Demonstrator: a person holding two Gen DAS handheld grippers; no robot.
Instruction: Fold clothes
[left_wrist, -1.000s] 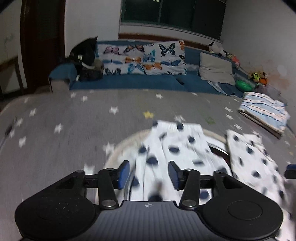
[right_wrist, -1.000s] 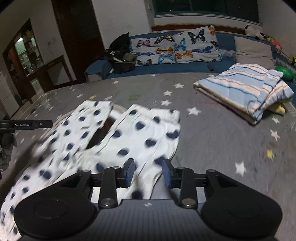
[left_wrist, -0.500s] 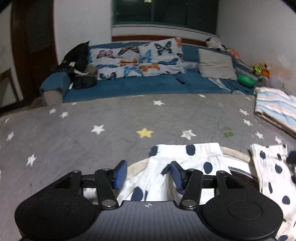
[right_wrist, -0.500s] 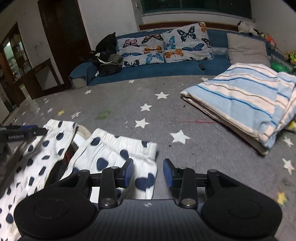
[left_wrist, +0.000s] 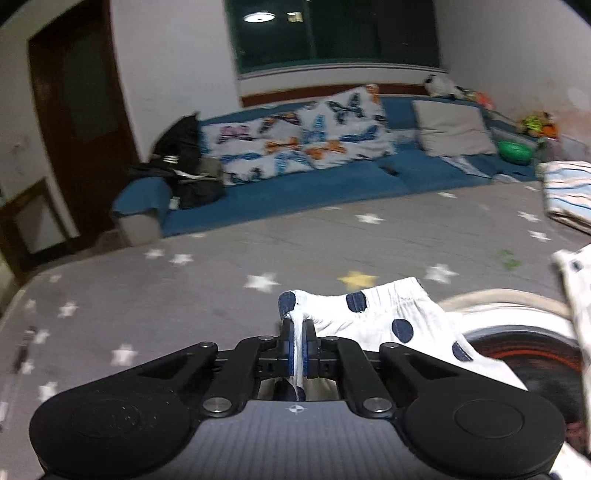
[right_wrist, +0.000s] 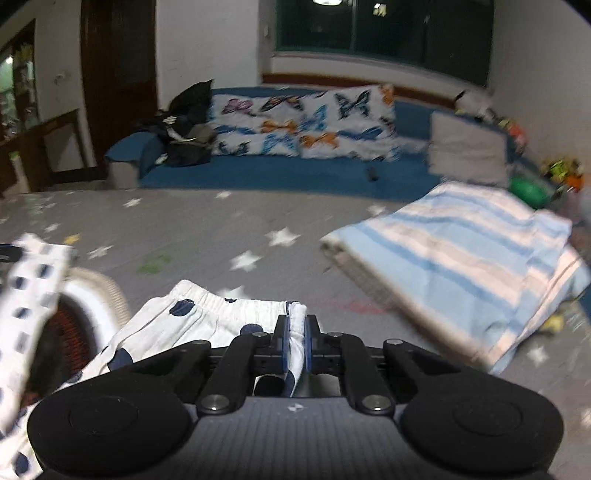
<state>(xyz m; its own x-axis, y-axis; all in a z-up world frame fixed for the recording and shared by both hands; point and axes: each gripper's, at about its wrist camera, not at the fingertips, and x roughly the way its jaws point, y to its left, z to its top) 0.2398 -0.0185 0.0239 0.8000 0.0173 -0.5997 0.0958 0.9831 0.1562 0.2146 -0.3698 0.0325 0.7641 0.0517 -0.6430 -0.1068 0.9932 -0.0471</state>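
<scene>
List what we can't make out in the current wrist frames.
- Left wrist: lower part of the polka-dot pants hidden behind the left gripper body.
- Left wrist: round basket cut off by the right edge; contents dark and blurred.
- Right wrist: striped blanket motion-blurred, fold layers unclear.
- Right wrist: cloth below the right gripper hidden by its body.
</scene>
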